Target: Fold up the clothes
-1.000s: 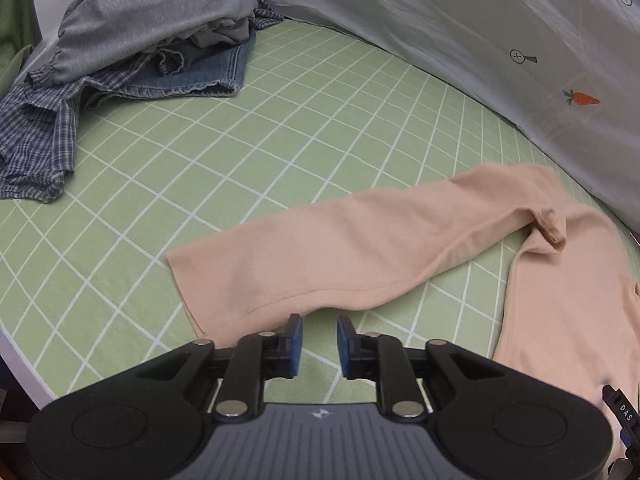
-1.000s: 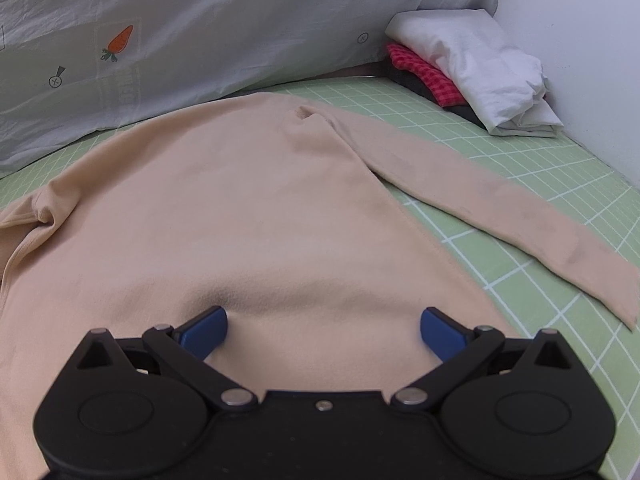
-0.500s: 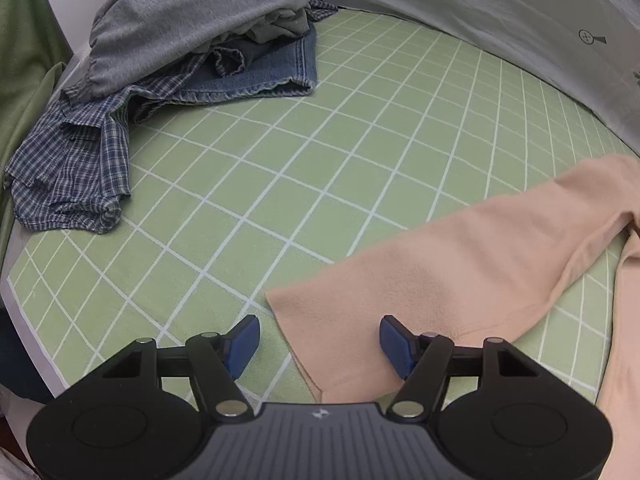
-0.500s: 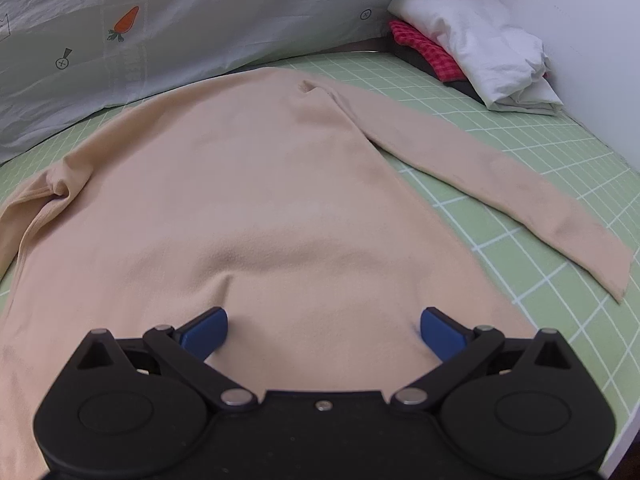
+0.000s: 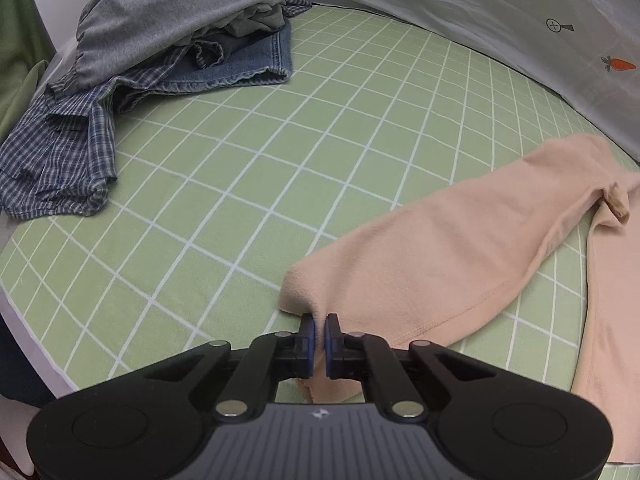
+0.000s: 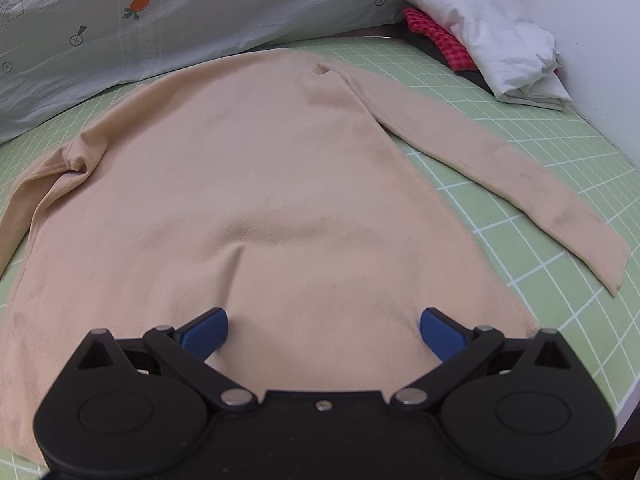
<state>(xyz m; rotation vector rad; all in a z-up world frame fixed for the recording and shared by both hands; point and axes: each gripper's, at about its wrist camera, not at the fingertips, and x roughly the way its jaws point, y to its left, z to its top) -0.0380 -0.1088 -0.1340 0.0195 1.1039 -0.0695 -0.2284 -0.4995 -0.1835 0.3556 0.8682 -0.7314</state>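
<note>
Now my left gripper [image 5: 319, 326], spread wide half a second ago, has its jaws pinched on the cuff of the peach sweater's [image 6: 260, 184] left sleeve [image 5: 432, 256], so folding that sleeve inward looks ready. The sweater lies flat on the green checked bed [image 5: 280, 152]; unfolded clothes [image 5: 132, 76] sit at ten o'clock. My right gripper [image 6: 323, 326] hovers over the hem, jaws wide, holding nothing. The collar and near hem edge are hidden.

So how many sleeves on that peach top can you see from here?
2. The left sleeve stretches across the green checked sheet, its cuff pinched in the left hand-held gripper. The right sleeve lies flat, angled out from the body.
</note>
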